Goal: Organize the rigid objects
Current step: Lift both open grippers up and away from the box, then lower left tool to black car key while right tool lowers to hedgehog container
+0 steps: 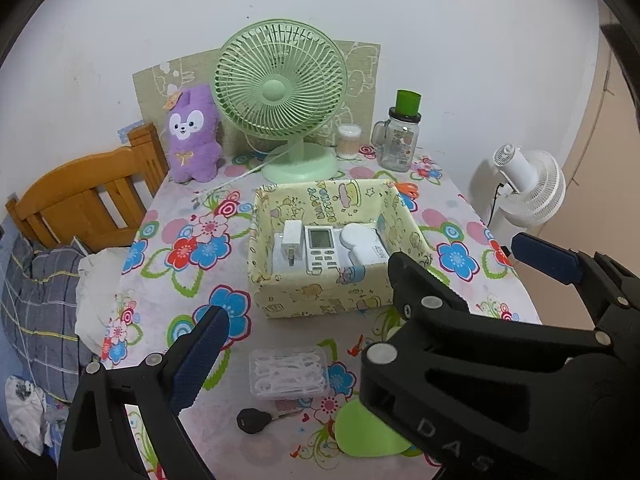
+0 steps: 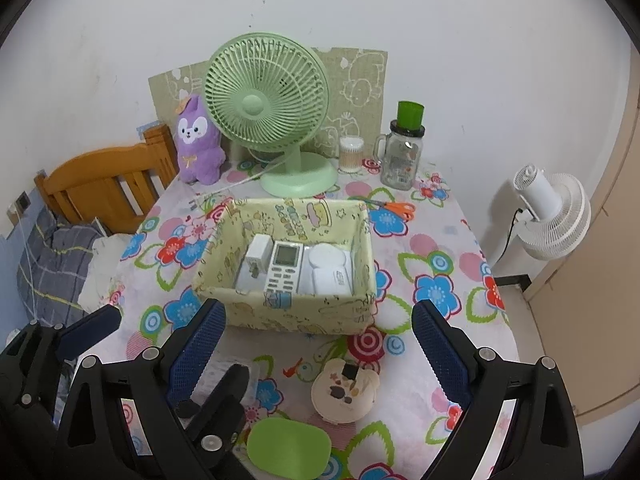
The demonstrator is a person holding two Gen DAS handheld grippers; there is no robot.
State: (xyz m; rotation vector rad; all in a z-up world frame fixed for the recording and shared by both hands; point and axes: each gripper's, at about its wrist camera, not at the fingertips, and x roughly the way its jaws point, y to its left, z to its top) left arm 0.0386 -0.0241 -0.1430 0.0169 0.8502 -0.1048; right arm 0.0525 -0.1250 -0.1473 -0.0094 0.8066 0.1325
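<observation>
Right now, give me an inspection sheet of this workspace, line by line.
Surface: table under a flowered cloth.
Job's things: yellow fabric box holds a white charger, a remote and white cases. Outside it, nearer the camera: clear floss-pick box, black key, green lid, round bear-shaped case.
Clutter: green desk fan, purple plush, cotton-swab tub, glass jar, orange scissors.
Grippers: left gripper open, empty; right gripper open, empty.
Cables: white fan cord across the cloth; black cord at the white fan.
Surroundings: wooden bed frame, bedding, white wall.
</observation>
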